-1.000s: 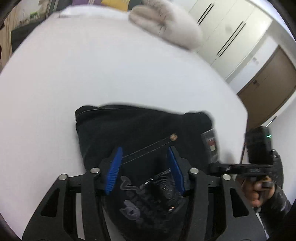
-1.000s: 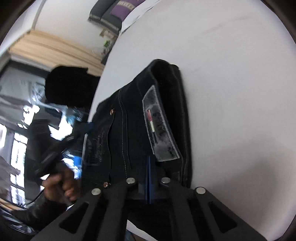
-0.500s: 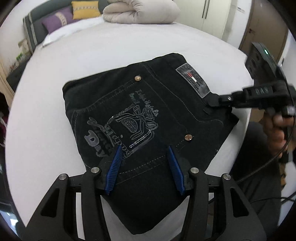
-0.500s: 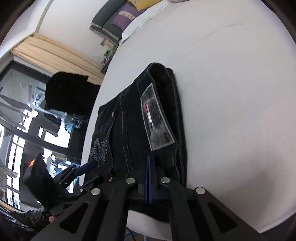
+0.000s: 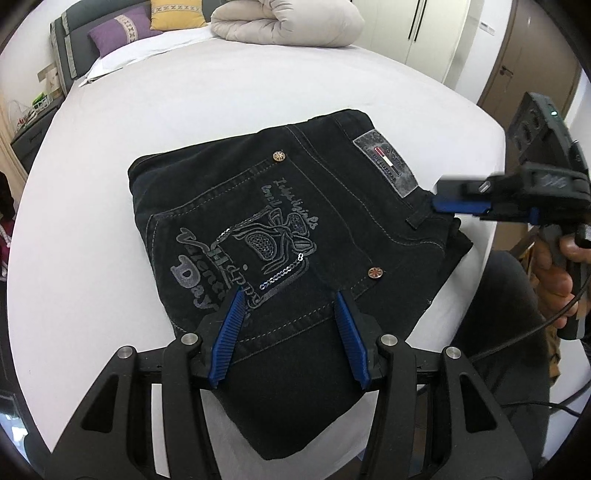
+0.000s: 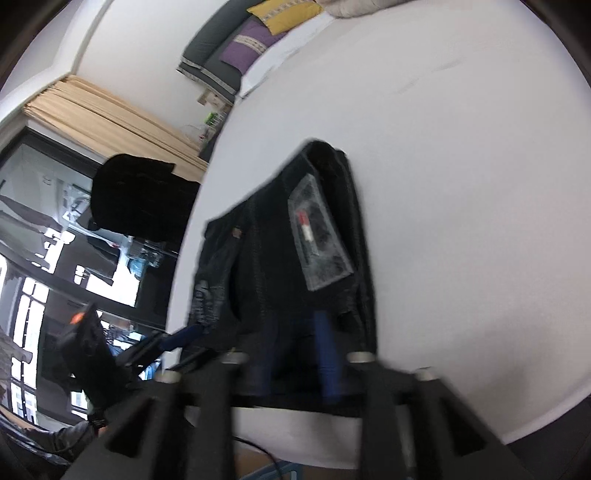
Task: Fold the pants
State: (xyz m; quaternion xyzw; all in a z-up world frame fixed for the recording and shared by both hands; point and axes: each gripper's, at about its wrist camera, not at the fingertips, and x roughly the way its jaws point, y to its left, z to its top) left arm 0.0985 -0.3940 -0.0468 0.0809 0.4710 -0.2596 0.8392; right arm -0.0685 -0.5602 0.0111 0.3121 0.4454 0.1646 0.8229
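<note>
The black jeans [image 5: 295, 236] lie folded into a compact block on the white bed [image 5: 184, 110], back pocket print and grey waist label up. My left gripper [image 5: 288, 314] is open and empty, hovering above the near edge of the jeans. My right gripper [image 6: 295, 332] is open, its blue fingers apart just at the waistband end of the jeans [image 6: 280, 251]; this view is blurred. The right gripper also shows in the left wrist view [image 5: 461, 201] at the jeans' right edge, beside the label.
A rolled beige duvet [image 5: 288, 20] and purple and yellow pillows [image 5: 147, 22] lie at the far end of the bed. White wardrobes [image 5: 436, 22] and a brown door [image 5: 524, 62] stand at the right. A window with curtains [image 6: 92, 110] is at the left in the right wrist view.
My right gripper has opened and let go of the waistband, drawing back slightly. My left gripper has lifted and pulled back from the jeans, staying open.
</note>
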